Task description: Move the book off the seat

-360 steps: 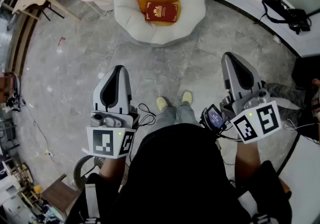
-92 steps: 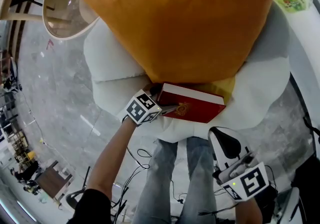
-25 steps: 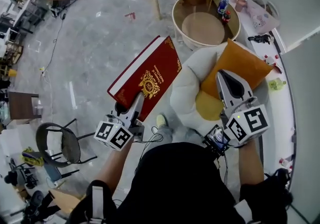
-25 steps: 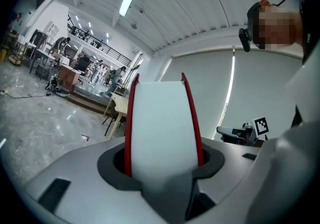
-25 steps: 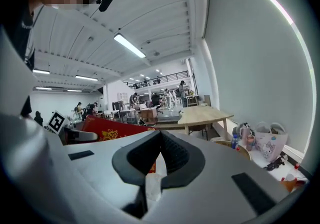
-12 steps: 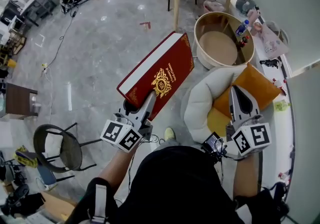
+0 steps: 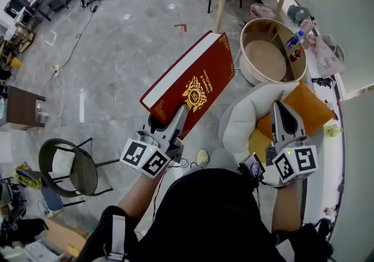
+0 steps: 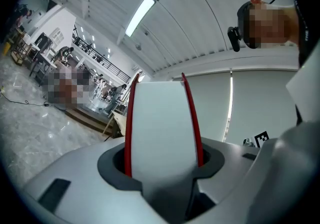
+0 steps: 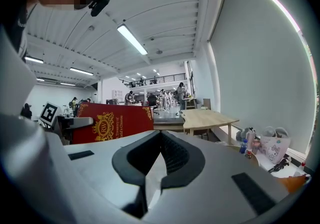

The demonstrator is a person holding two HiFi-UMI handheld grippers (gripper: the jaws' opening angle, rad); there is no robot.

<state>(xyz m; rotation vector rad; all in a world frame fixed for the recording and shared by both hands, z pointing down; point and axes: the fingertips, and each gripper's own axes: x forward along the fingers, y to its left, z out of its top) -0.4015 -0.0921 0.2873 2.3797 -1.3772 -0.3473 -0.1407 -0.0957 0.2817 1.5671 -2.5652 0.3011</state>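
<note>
Red hardcover book [image 7: 190, 82] with a gold crest and white page edges is hanging tilted in the air over the grey floor [image 7: 117, 50], left of the white seat [image 7: 242, 120] and clear of it. Seconds ago it was lying on that seat, against the orange cushion [image 7: 307, 106]. The left gripper [image 7: 174, 117] is clamping the book's lower edge, jaws partly spread around its thickness. Over the seat, the right gripper [image 7: 280, 109] is hovering clenched and empty

We have lifted the book [image 7: 191, 82] off the seat [image 7: 242, 119]; it now juts out ahead of our left gripper [image 7: 175, 119], clamped between its jaws.
</note>
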